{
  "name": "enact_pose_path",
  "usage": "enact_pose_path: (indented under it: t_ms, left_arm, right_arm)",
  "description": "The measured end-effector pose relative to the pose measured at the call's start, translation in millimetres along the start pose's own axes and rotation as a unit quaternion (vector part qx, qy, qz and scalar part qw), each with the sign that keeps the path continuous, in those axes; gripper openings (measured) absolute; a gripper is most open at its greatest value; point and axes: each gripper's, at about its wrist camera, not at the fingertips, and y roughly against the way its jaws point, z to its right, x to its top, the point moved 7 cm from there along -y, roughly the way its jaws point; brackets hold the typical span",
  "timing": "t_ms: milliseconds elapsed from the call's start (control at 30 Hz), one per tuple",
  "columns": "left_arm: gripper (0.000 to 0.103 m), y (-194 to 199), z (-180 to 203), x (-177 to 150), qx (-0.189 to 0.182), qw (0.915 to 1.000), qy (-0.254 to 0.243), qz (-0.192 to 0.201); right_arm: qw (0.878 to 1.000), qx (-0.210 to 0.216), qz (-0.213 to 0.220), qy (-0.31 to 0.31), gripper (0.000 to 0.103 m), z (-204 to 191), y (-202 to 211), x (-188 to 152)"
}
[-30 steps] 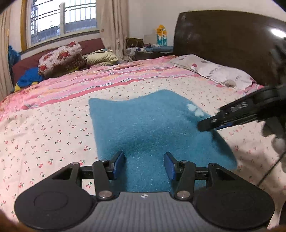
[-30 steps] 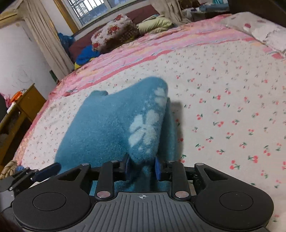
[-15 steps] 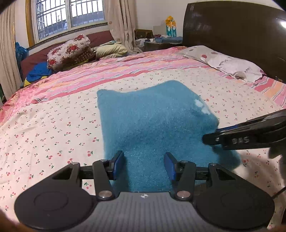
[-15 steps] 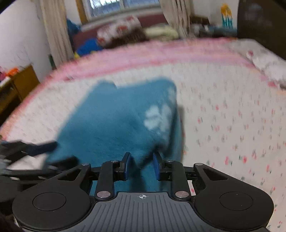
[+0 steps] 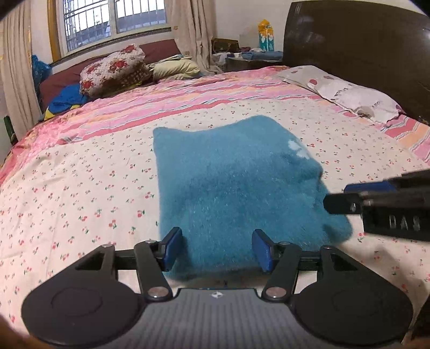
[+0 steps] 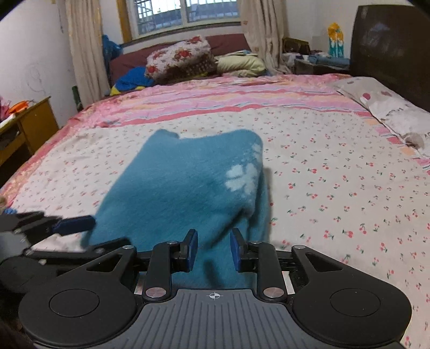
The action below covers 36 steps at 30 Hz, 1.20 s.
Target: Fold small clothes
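- My left tongs point(image 5: 216, 249) are wide open. The fuzzy blue cloth point(image 5: 236, 193) shows in the gap between the two blue pads point(image 5: 172, 248), but the pads do not pinch it.
- My right tongs point(image 6: 213, 249) are partly open. A raised fold of the blue cloth point(image 6: 182, 193) sits between the pads point(image 6: 191, 249). I cannot tell if the pads touch the cloth.
- The blue cloth lies in the middle of the bed point(image 5: 80, 188), on the white sheet with little red cherries.
- The cloth has a pale paw print point(image 6: 242, 178) on it, near its right edge. In the left view I see only a bit of the pale print point(image 5: 297, 149).
- The cloth looks humped up, not flat. Its right edge hangs down in a fold in front of my right tongs.
- In the left view, my right tongs point(image 5: 376, 198) come in from the right side, by the right edge of the cloth.
- In the right view, my left tongs point(image 6: 59, 226) come in from the left side, by the near left corner of the cloth.
- A pillow point(image 5: 352, 94) lies by the dark headboard point(image 5: 362, 45) on the right.
- A flowery cushion point(image 6: 178, 57) sits far away under the window point(image 6: 185, 13).
- A wooden table point(image 6: 29, 123) stands at the left of the bed.
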Motion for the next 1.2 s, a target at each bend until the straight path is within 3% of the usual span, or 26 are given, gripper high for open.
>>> enact_pose_path:
  t_ms: [133, 200, 367, 1200]
  left_arm:
    - [0.070, 8, -3, -8, 0.006, 0.9998, 0.016, -0.013]
    - [0.079, 9, -5, -14, 0.021, 0.9992, 0.022, -0.026]
    - [0.082, 15, -5, -26, 0.050, 0.9978, 0.014, -0.041]
    - [0.094, 54, 4, -42, 0.047, 0.9979, 0.038, -0.023]
  right_arm:
    - [1.000, -0.007, 0.002, 0.009, 0.028, -9, 10, -9]
    - [1.000, -0.005, 0.000, 0.004, 0.028, -10, 14, -14]
    - [1.000, -0.007, 0.000, -0.001, 0.029, -13, 26, -23]
    - [1.000, -0.006, -0.004, -0.005, 0.032, -32, 55, -51]
